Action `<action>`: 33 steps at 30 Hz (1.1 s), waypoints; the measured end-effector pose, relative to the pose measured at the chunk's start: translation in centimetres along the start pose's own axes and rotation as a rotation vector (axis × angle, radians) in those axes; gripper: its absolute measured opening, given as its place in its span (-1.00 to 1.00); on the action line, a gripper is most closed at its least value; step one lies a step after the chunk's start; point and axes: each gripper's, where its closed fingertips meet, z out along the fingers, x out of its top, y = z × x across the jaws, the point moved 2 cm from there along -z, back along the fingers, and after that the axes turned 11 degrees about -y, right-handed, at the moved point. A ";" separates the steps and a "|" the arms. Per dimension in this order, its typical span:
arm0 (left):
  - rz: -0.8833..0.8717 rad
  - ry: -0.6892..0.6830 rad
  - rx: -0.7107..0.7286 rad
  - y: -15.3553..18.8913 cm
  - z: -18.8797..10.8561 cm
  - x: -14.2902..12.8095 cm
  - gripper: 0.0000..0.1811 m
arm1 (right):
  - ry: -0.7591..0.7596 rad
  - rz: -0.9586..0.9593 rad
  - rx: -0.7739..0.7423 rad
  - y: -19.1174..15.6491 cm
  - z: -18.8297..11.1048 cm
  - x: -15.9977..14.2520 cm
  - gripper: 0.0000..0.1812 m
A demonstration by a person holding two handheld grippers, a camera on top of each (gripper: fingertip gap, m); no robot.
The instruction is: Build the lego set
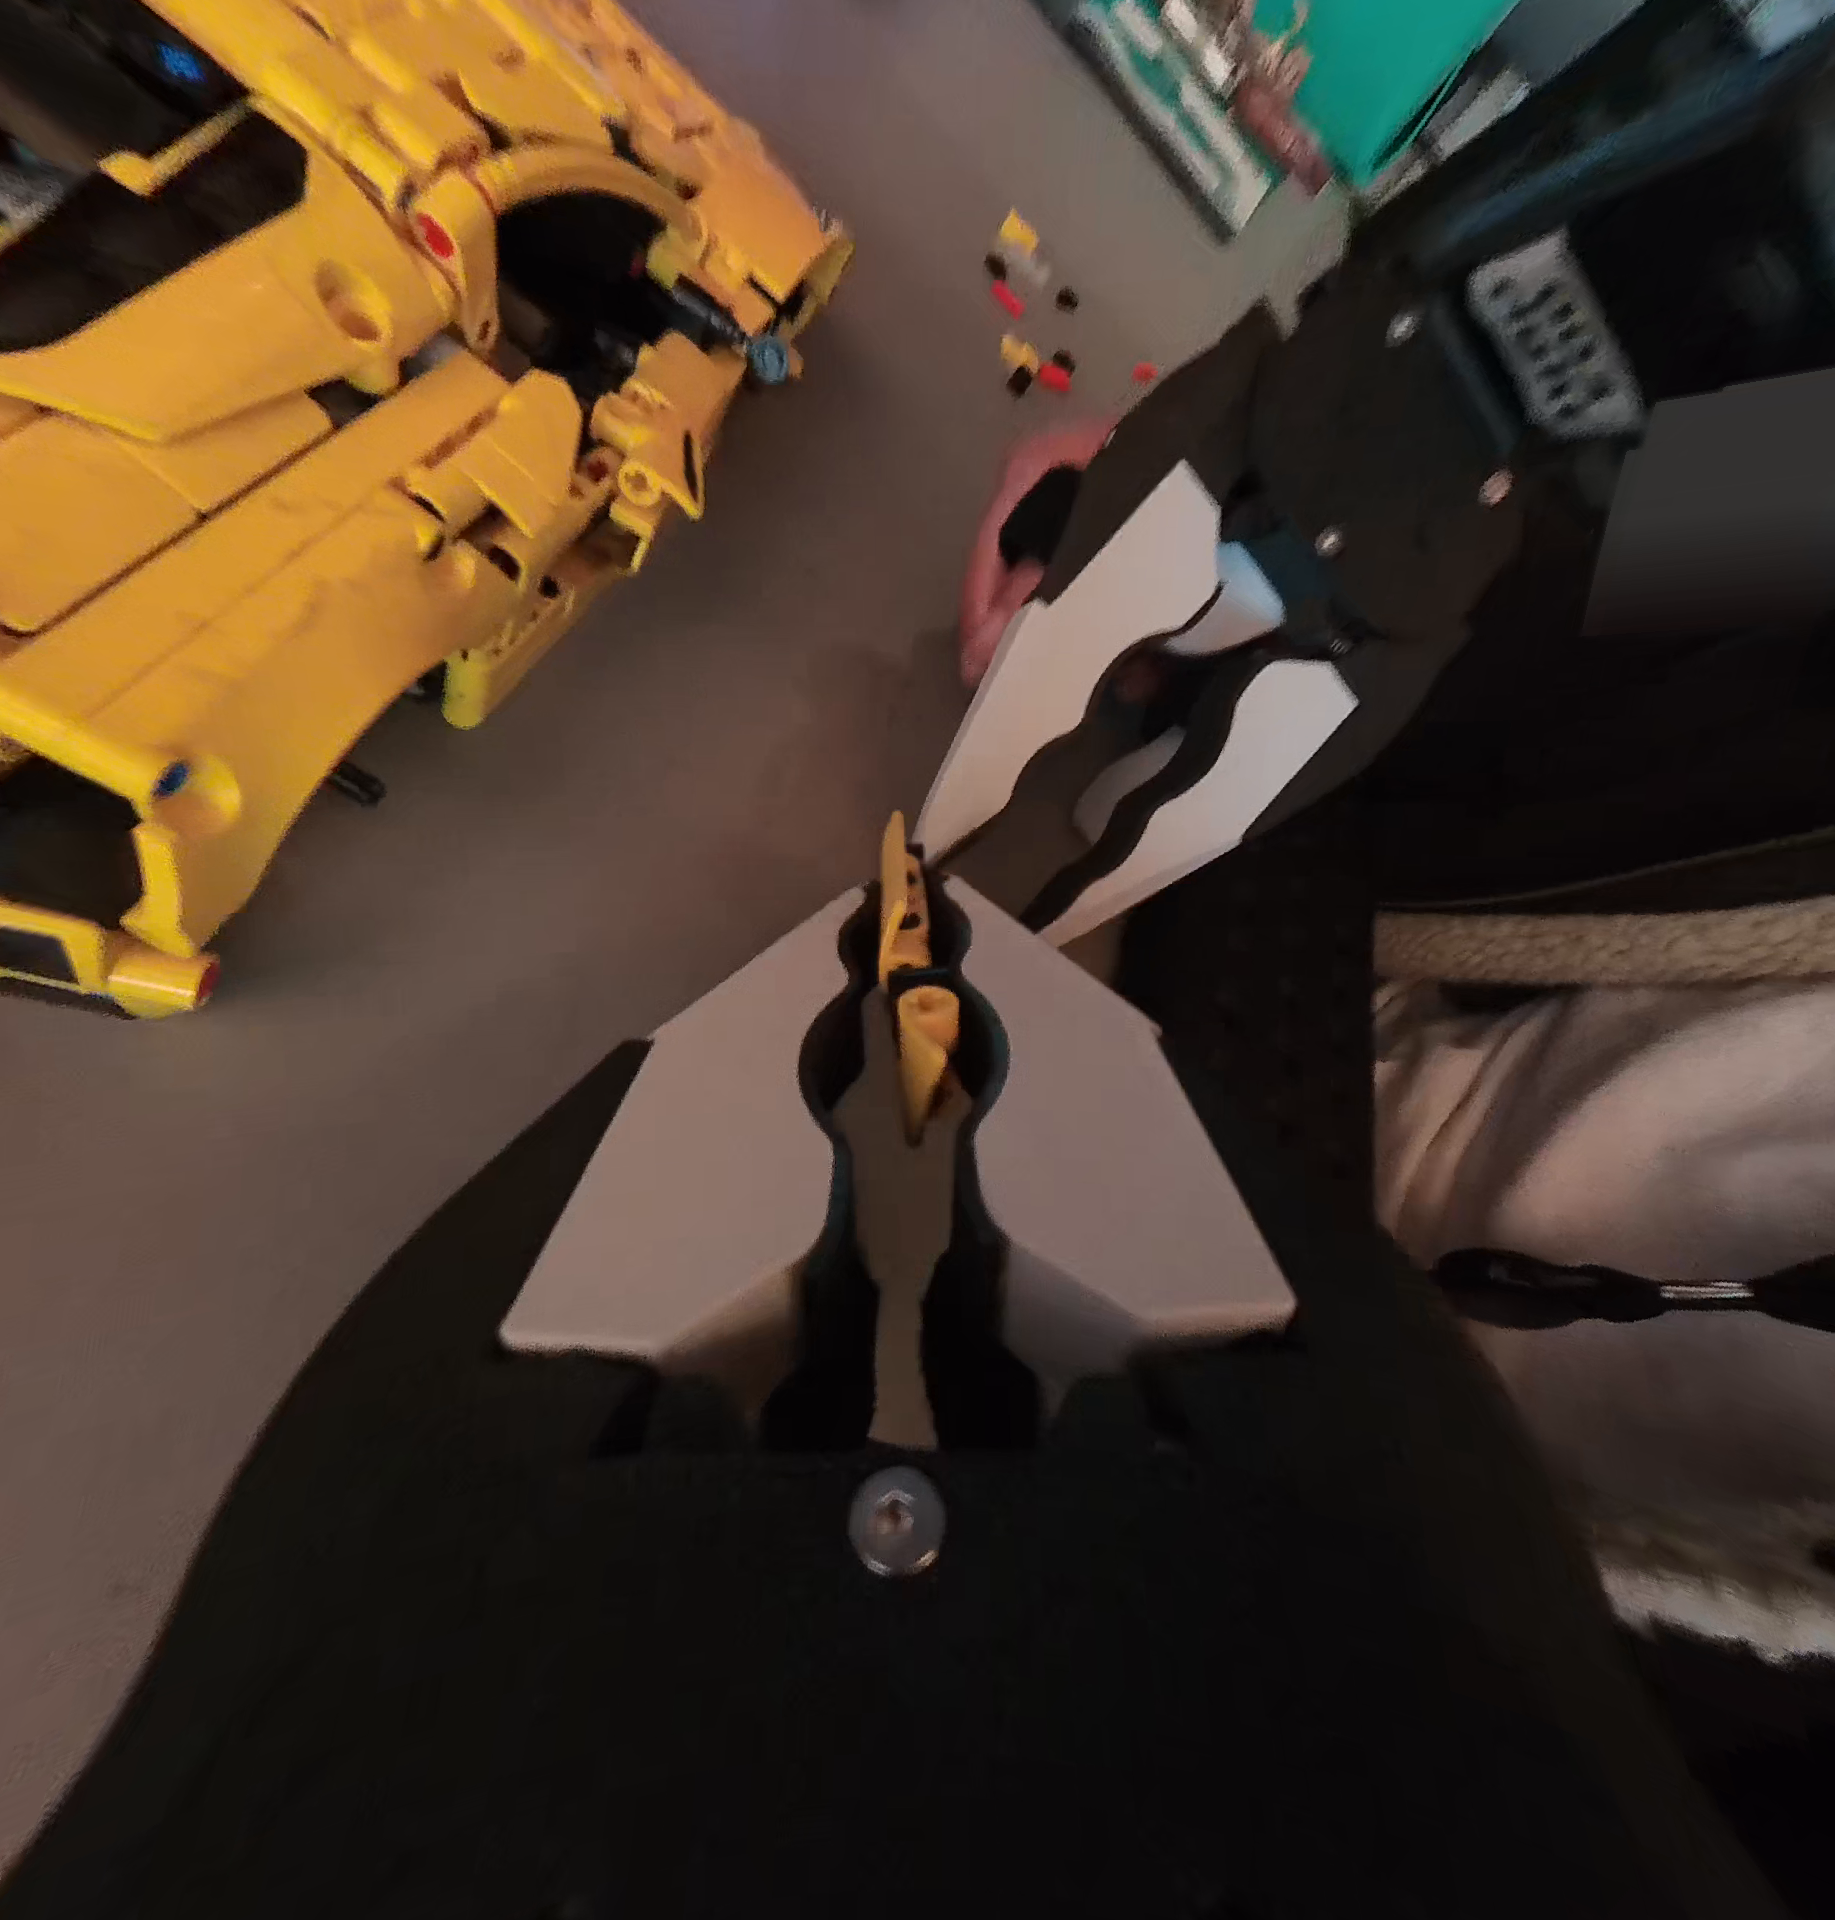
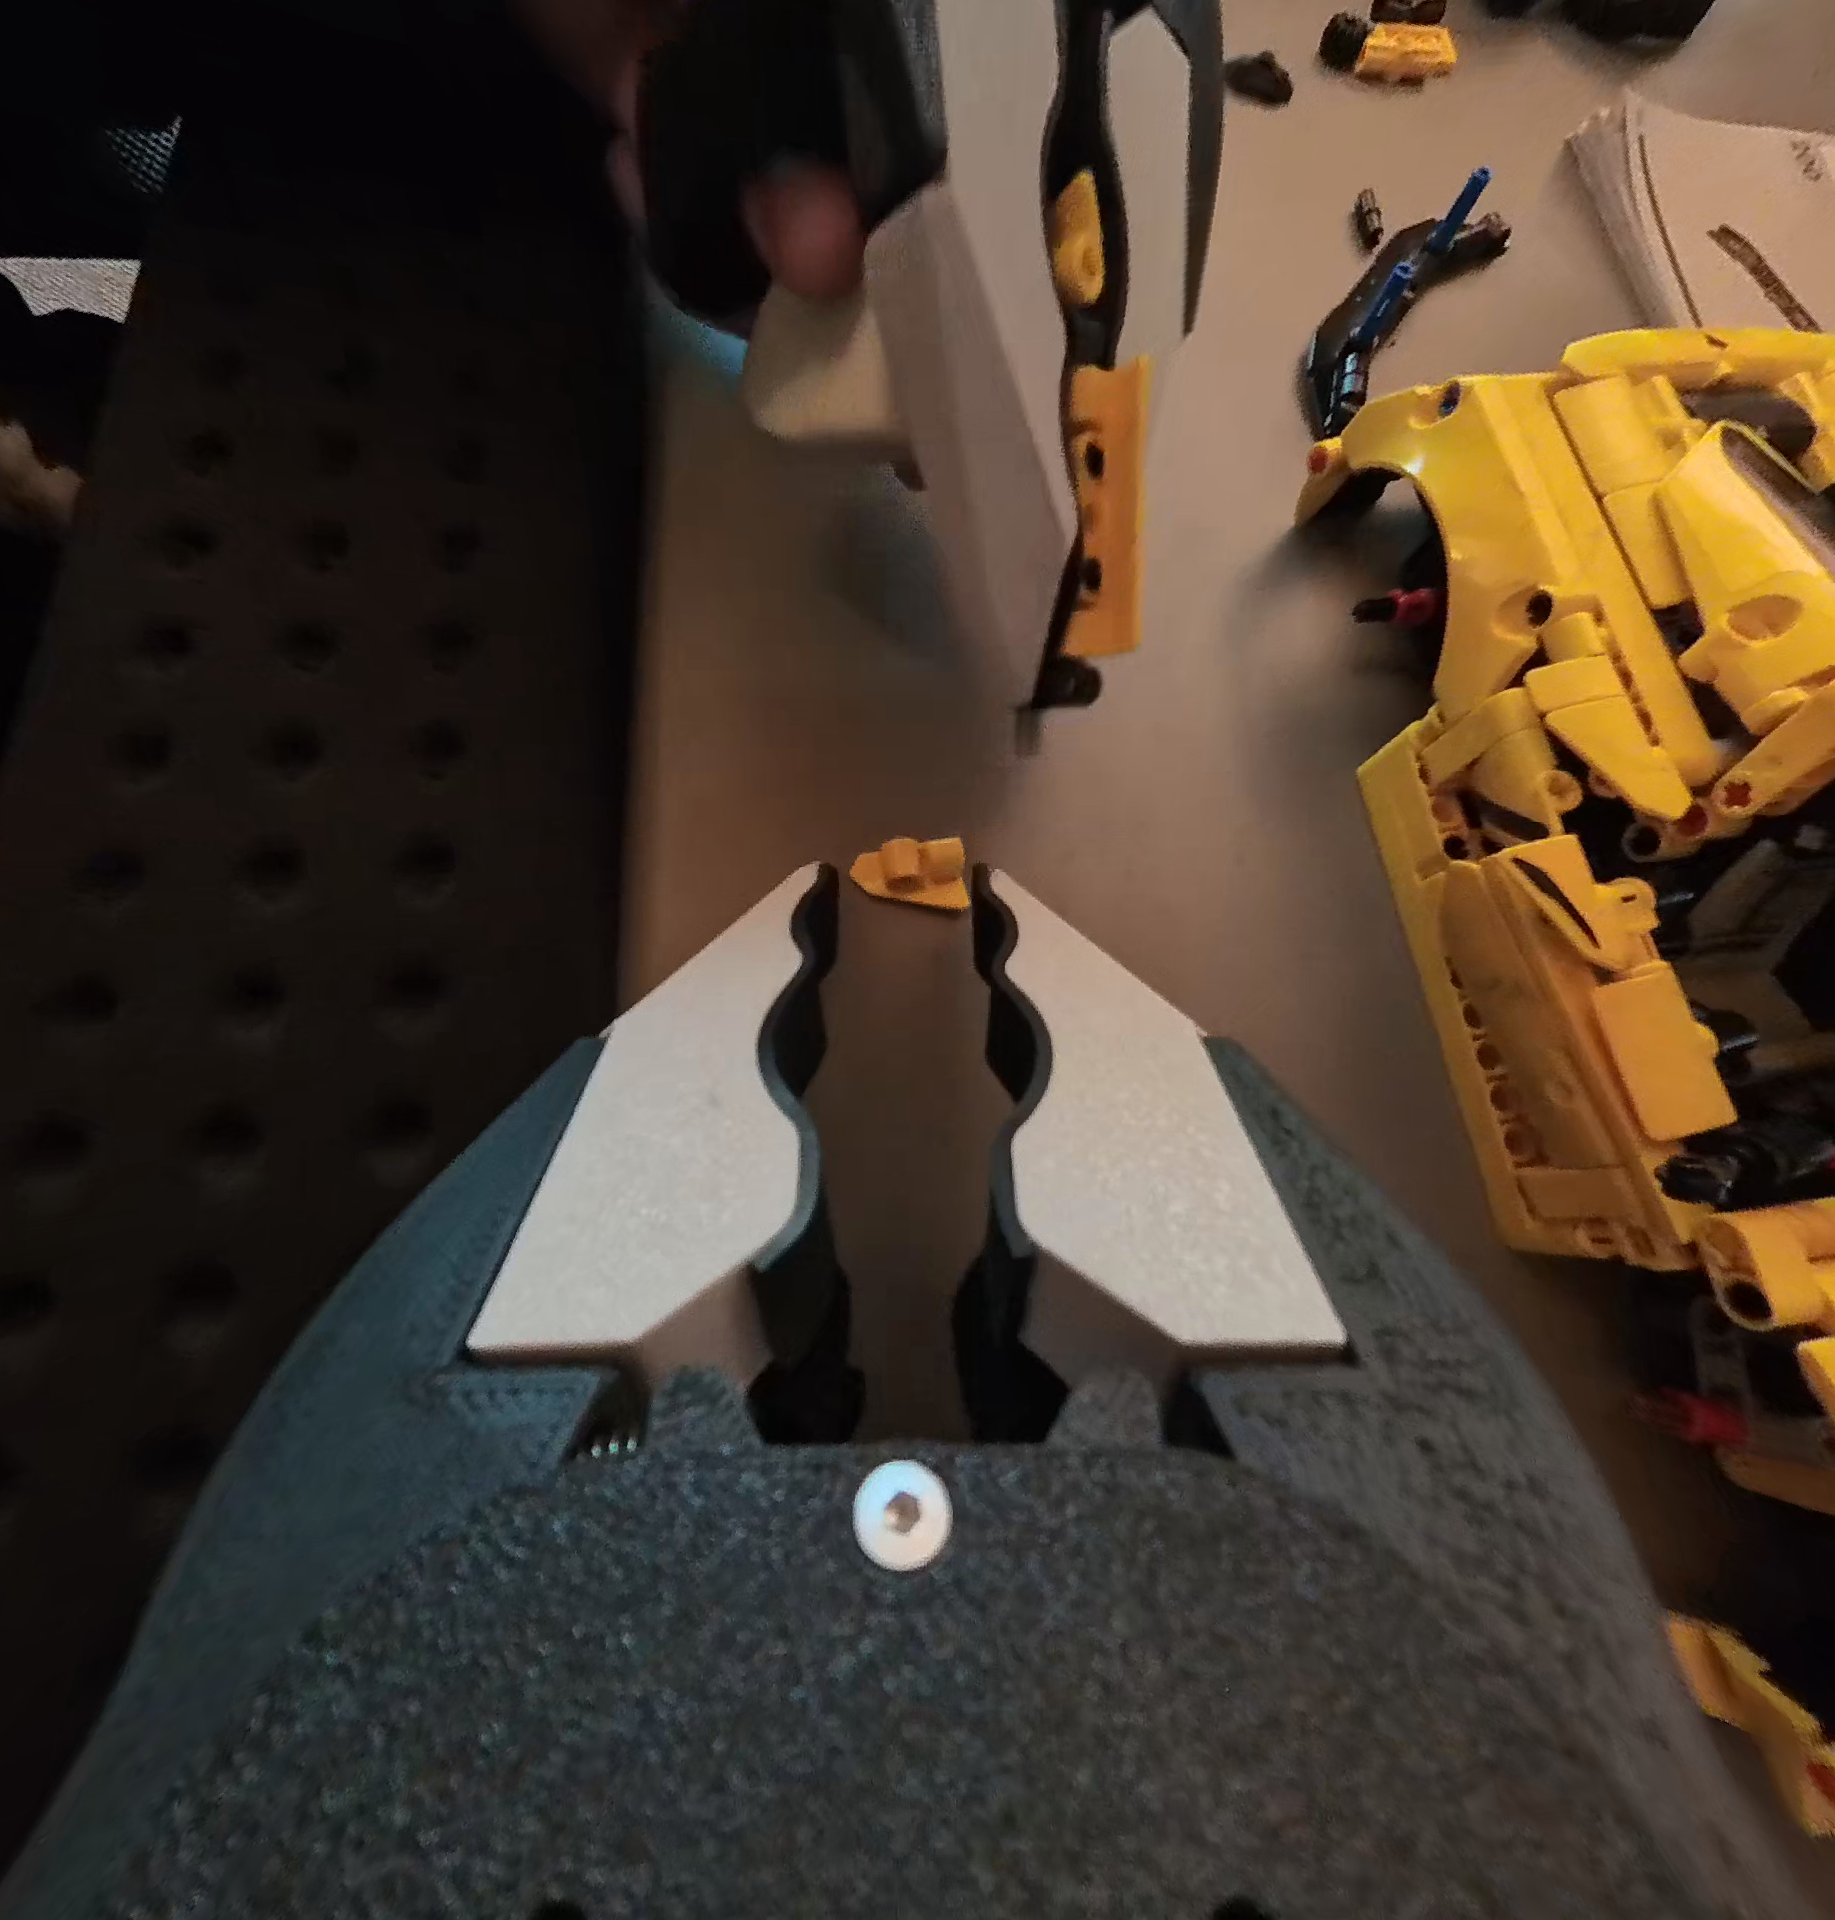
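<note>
Grainy black body and white wedge fingers of the left gripper (image 1: pixel 908 894) pinch a thin yellow panel (image 1: pixel 918 1023) tight. The glossy yellow car (image 1: pixel 300 457) sits on the grey table (image 1: pixel 580 883). The right gripper (image 2: pixel 900 883) gapes empty, just short of a small yellow piece (image 2: pixel 911 875).

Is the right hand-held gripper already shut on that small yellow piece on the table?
No: the right hand-held gripper is open, and the small yellow piece lies on the table just beyond its fingertips, ungripped.
</note>
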 end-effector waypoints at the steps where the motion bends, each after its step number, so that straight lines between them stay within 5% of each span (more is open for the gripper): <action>1: -0.006 0.028 -0.022 0.1 -0.3 0.3 -0.93 | 0.002 0.004 0.004 0.0 0.0 0.0 -0.71; 14: -0.037 0.097 -0.185 1.4 -1.1 0.8 -0.93 | -0.019 -0.014 0.052 0.6 0.9 0.1 -0.82; 24: -0.047 0.181 -0.245 2.2 -1.9 1.8 -0.93 | 0.324 -0.140 -0.342 3.2 -4.9 4.2 -0.83; 33: -0.101 0.228 -0.258 1.9 -2.0 2.4 -0.93 | 0.268 -0.264 -0.471 2.3 -4.4 4.8 -0.83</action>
